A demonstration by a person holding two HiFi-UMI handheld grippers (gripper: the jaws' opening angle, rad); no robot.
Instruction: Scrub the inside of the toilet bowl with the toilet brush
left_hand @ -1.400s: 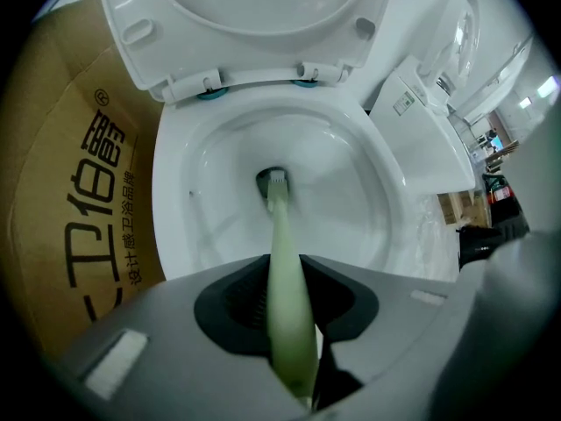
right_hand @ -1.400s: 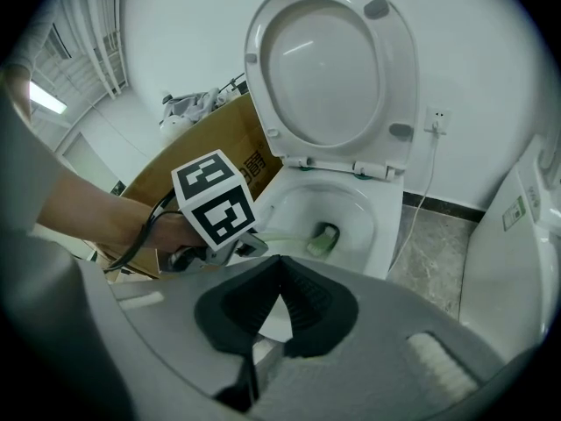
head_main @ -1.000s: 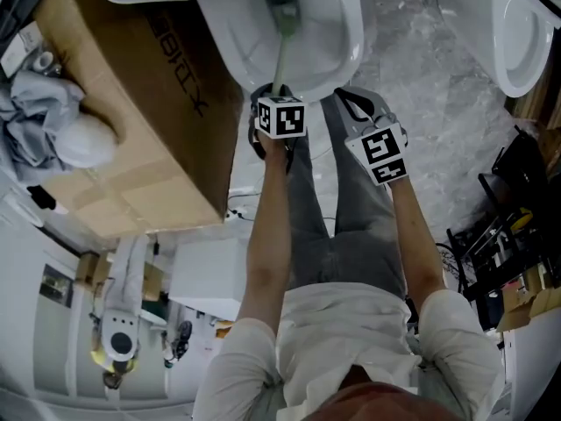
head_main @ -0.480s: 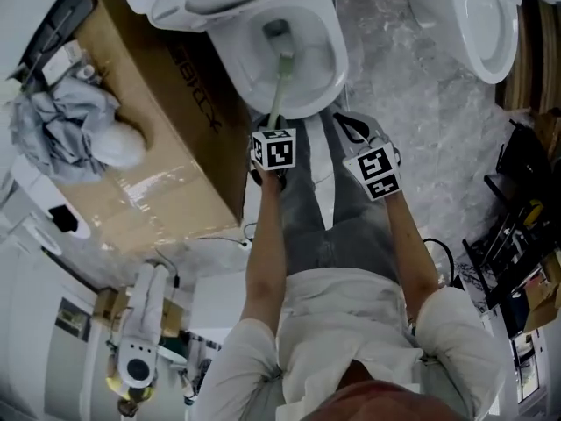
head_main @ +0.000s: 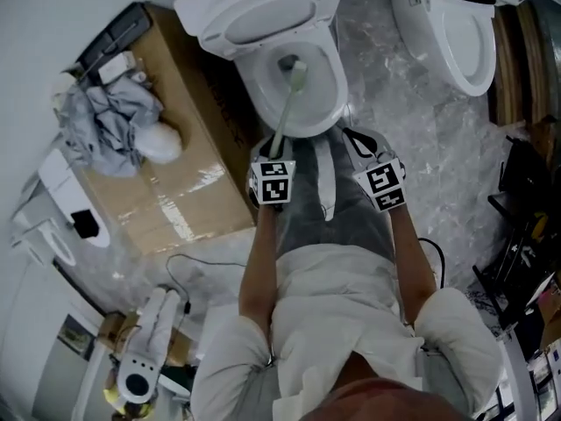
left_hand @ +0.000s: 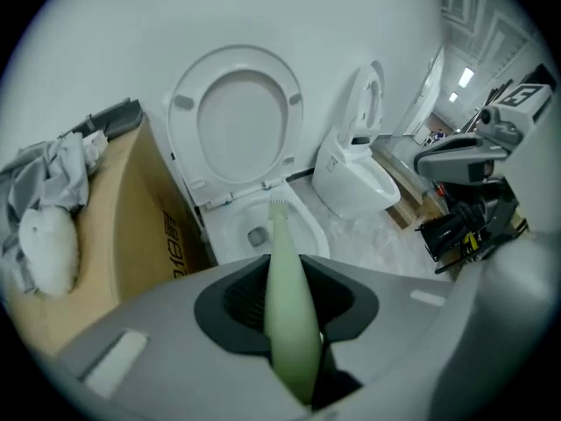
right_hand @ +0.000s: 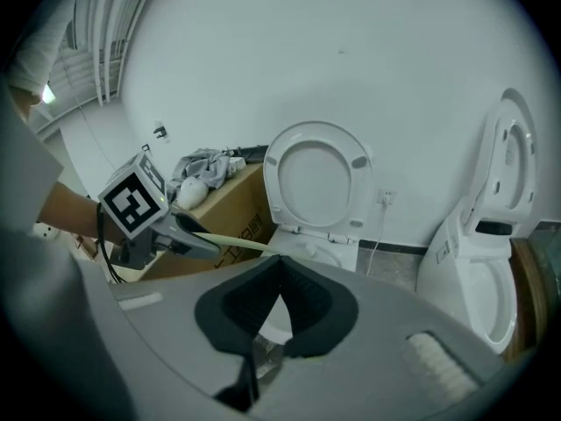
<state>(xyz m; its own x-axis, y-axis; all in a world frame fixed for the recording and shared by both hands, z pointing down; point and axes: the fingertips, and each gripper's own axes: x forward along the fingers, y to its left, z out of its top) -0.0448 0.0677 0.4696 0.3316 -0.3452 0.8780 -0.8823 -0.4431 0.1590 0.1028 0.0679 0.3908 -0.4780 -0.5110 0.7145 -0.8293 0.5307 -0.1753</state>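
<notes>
The open toilet (head_main: 326,55) stands at the top centre of the head view, lid (head_main: 259,16) raised. A pale green toilet brush (head_main: 287,99) reaches from my left gripper (head_main: 275,152) down into the bowl, its head near the drain. In the left gripper view the brush handle (left_hand: 285,261) lies between the jaws, which are shut on it, and the bowl (left_hand: 302,226) is just ahead. My right gripper (head_main: 372,160) hovers to the right of the left one, in front of the bowl, shut with nothing in it (right_hand: 279,266). The right gripper view also catches the left gripper (right_hand: 145,217).
A large cardboard box (head_main: 188,191) stands against the toilet's left side, with grey cloth (head_main: 110,121) bundled on top. A second toilet (head_main: 456,33) stands to the right on the marble floor (head_main: 412,121). Dark equipment and cables (head_main: 526,226) crowd the right edge.
The head view has shifted, so the toilet now sits lower in frame with its lid showing. The left gripper keeps the brush in the bowl. The right gripper stays beside it.
</notes>
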